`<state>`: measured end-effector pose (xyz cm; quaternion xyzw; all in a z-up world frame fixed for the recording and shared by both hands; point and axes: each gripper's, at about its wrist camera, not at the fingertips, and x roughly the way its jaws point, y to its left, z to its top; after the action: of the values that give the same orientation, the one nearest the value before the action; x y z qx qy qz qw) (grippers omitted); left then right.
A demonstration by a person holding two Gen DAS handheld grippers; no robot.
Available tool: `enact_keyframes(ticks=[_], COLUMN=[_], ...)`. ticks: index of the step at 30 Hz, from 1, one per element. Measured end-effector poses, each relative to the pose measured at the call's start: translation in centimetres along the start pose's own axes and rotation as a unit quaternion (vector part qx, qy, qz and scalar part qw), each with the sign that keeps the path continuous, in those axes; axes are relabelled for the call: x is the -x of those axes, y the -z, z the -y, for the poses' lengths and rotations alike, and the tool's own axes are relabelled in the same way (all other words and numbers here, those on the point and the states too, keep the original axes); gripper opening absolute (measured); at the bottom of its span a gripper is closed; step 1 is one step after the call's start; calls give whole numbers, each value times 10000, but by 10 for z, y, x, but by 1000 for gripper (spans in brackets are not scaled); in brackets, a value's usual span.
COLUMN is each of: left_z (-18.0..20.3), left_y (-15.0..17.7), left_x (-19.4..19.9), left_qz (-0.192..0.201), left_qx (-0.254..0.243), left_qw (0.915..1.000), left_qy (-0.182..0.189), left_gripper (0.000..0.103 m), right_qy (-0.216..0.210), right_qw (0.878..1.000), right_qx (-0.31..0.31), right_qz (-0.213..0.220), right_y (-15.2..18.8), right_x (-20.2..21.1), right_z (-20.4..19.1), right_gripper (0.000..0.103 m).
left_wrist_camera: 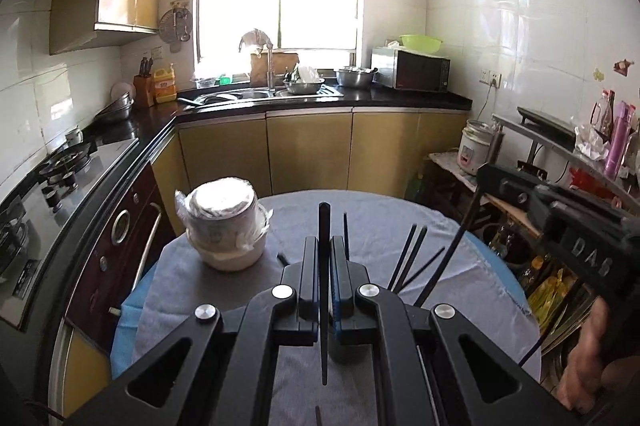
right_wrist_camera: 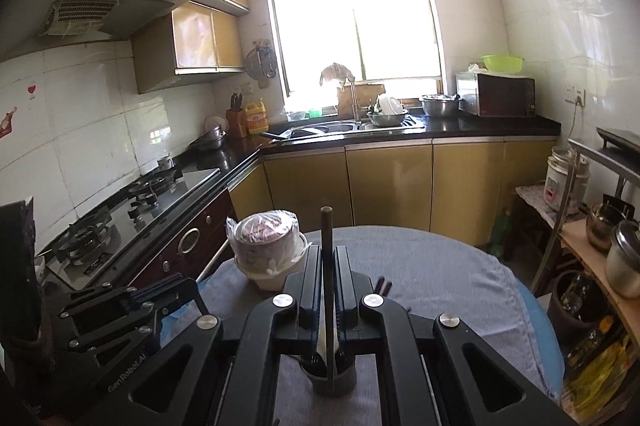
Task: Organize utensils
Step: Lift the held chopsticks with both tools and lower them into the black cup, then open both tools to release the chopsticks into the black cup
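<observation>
Stock: my left gripper [left_wrist_camera: 323,258] clenched on one black chopstick [left_wrist_camera: 323,306], my right gripper [right_wrist_camera: 329,266] clenched on another [right_wrist_camera: 328,290], both above the dark holder cup [right_wrist_camera: 334,382] on the round table [right_wrist_camera: 440,266]; some already stand in the cup, these two remain

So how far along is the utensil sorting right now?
Midway, it seems. Several chopsticks already stand in the dark holder on the grey-clothed table. In hand: the left claw is shut on one black chopstick, the right claw on a brown chopstick. Both are not yet in the holder.
</observation>
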<state>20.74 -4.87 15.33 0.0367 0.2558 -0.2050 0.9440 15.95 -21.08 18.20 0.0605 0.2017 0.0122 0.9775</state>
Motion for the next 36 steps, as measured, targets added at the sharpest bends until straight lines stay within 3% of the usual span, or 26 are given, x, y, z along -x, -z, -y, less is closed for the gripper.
enact_keyframes(ticks=[7,13,20,26,27,29,31,36], left_z=[-3,-6,-13,-13,-11,-10,-8,-6], left_y=[-19,-13,16,34,37,42,47,63], left_x=[-16,-40,-78,-75,-70,-64,-53,-20], left_qz=[182,207,-254,-492,-496,-517,-497,-354], left_qx=[217,525,754,573,466,342,226,-60], left_qw=[9994,9977,9964,9970,9977,9981,9982,9965], left_qy=[211,376,298,152,68,-56,-253,-753], left_gripper=[5,5,5,7,9,22,52,63], right_qy=[45,110,131,-7,-72,-71,-115,-208], right_qw=[10000,9992,9959,9923,9910,9903,9894,9878], right_qx=[22,-56,-175,-444,-533,-619,-707,-891], right_qz=[-71,-377,-875,-1155,-1228,-1240,-1266,-1260], right_y=[-6,13,42,57,59,63,65,71], right_x=[-30,-61,-87,-89,-88,-85,-79,-56], right_z=[-5,2,16,26,28,30,32,32], right_gripper=[6,6,6,7,7,7,7,12])
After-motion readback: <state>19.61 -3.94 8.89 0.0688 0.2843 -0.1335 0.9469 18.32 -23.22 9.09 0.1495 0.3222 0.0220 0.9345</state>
